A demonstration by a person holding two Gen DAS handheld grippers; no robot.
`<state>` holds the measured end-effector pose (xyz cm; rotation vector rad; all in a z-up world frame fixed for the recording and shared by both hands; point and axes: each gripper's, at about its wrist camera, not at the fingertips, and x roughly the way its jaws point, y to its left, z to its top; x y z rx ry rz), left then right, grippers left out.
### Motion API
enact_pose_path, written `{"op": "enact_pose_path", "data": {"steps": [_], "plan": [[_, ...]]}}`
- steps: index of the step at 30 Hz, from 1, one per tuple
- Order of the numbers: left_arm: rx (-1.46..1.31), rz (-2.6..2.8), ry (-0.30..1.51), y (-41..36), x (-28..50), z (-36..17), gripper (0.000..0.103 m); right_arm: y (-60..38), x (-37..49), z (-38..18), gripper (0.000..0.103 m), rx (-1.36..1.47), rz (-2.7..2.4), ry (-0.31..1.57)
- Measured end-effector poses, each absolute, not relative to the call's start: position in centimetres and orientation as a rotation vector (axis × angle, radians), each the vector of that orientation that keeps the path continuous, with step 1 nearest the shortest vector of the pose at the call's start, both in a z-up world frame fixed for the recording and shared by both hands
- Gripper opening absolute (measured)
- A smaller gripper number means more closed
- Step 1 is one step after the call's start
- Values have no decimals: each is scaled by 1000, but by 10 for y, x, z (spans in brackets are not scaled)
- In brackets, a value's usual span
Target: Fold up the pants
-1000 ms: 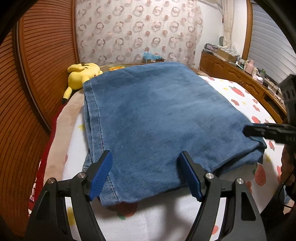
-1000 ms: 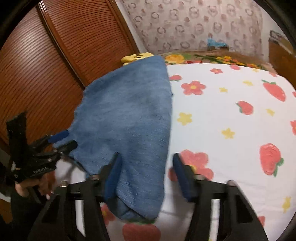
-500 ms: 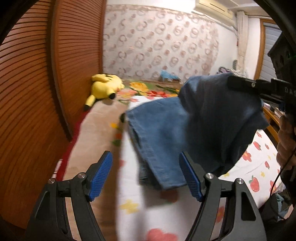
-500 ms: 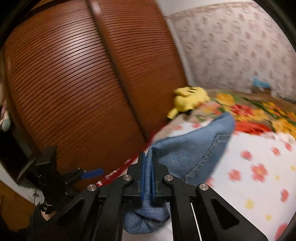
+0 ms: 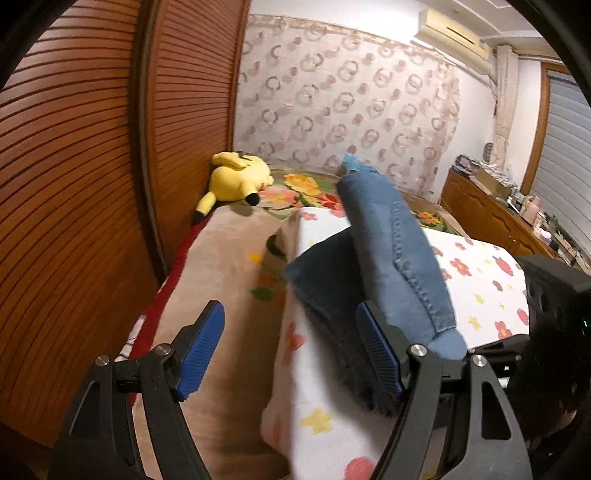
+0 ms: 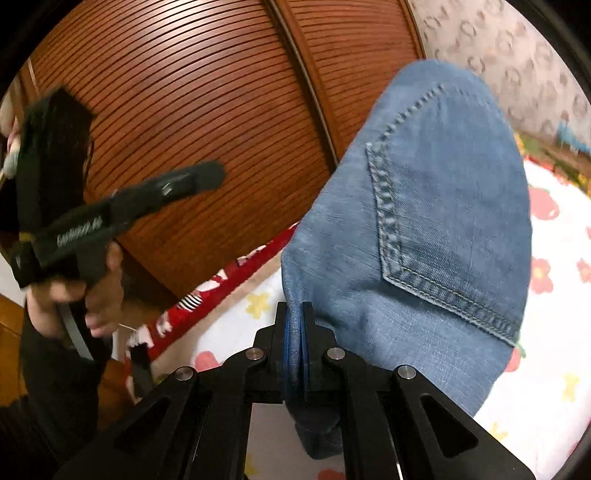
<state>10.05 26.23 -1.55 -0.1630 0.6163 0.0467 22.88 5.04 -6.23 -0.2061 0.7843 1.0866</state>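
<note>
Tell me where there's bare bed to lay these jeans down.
Free: the floral sheet right of the lifted jeans, and the beige blanket between the sheet edge and the wooden doors. Crowded: the far end, with the yellow plush.

Slatted brown wooden doors [image 5: 92,177] line the left side. The far wall [image 5: 347,107] carries a ring-patterned covering, with an air conditioner [image 5: 452,35] above. A wooden dresser [image 5: 491,216] stands at right beside a shuttered window [image 5: 565,162]. A bed [image 5: 480,280] wears a flowered white sheet.
</note>
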Motion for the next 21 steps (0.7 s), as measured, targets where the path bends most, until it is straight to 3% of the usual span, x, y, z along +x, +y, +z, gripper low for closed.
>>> {"op": "enact_pose_path", "data": {"steps": [5, 10, 15, 21], "plan": [[-146, -41, 631, 238, 133, -18, 76, 56, 213, -65, 5, -211, 1074, 778], [-87, -64, 716, 216, 165, -40, 76, 60, 192, -61, 12, -220, 1069, 765], [-65, -36, 776, 214, 172, -61, 76, 30, 178, -35, 28, -233, 1050, 701], [-76, -34, 782, 215, 167, -67, 76, -9, 176, -13, 30, -219, 977, 618]]}}
